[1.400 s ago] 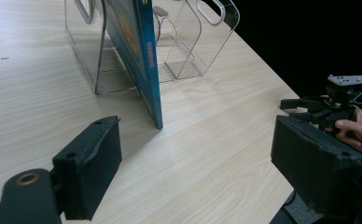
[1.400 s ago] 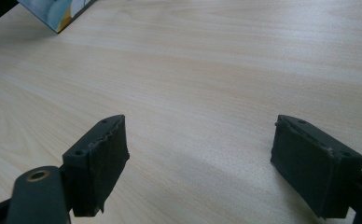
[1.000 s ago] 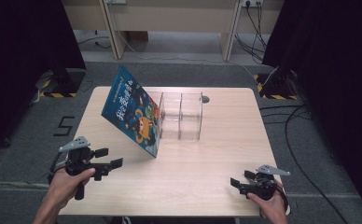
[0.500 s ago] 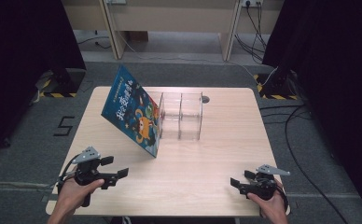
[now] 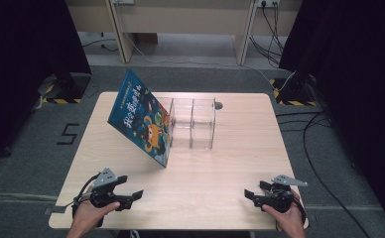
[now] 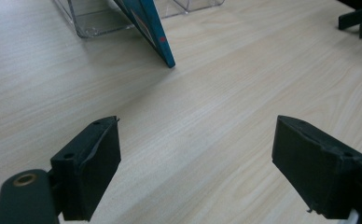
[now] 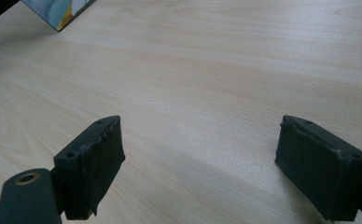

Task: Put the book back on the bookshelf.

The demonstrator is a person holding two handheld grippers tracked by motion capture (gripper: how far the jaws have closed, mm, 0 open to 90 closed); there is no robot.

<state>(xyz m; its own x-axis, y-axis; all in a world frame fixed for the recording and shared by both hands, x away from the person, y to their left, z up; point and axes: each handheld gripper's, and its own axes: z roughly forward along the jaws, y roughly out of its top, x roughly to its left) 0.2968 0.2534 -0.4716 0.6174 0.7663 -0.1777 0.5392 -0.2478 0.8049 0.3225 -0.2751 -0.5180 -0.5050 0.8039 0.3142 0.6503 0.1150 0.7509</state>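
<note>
Both sets of fingers stood wide apart and empty, left gripper [image 5: 131, 196] and right gripper [image 5: 250, 194] low over the near counter [image 5: 220, 168]. Farther off, the book [image 5: 142, 118] leaned tilted against a clear rack [image 5: 193, 123]. It looked thin, stiff and glossy; its free upper edge seemed the best hold.

My high cam sits above the near edge, looking fwd and down over the whole table [image 5: 230, 163]. Both gripper cams ride low, close to the wood, facing the far side. All three share the book's [image 5: 143, 121] near corner [image 6: 167, 58] [image 7: 60, 18].
</note>
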